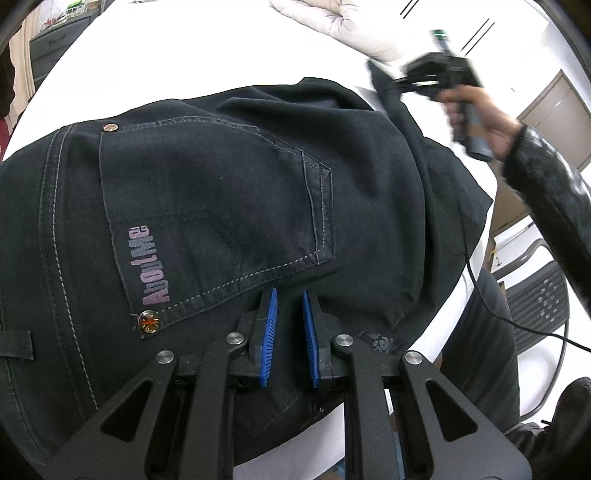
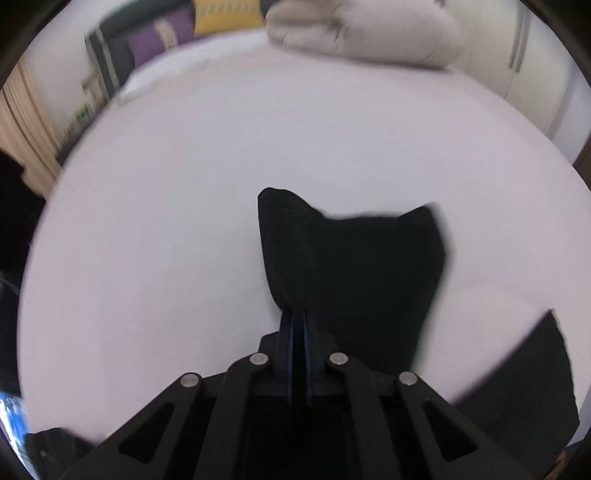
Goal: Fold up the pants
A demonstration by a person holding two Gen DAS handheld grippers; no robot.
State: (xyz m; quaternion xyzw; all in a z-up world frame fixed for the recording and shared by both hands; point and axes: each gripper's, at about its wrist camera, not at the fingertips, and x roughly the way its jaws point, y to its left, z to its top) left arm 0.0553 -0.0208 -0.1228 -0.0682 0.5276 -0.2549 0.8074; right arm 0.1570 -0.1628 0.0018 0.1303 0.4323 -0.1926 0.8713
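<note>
Dark jeans [image 1: 221, 184] lie on a white bed [image 1: 184, 55], back pocket with pink lettering facing up. My left gripper [image 1: 289, 293] sits just below that pocket, its blue pads close together with denim pinched between them. At the upper right, a hand [image 1: 480, 110] holds my right gripper [image 1: 393, 82], which is blurred, with dark cloth at its tip. In the right wrist view, my right gripper [image 2: 298, 314] is shut on a pant leg end [image 2: 354, 258], which stands up above the white sheet [image 2: 184, 184]. More of the jeans [image 2: 517, 387] shows at lower right.
A bundled cream duvet [image 2: 362, 33] lies at the far side of the bed, also seen as the duvet [image 1: 351, 22] in the left wrist view. A black mesh chair [image 1: 535, 302] and a thin cable [image 1: 480, 291] are off the bed's right edge. Drawers [image 1: 55, 48] stand far left.
</note>
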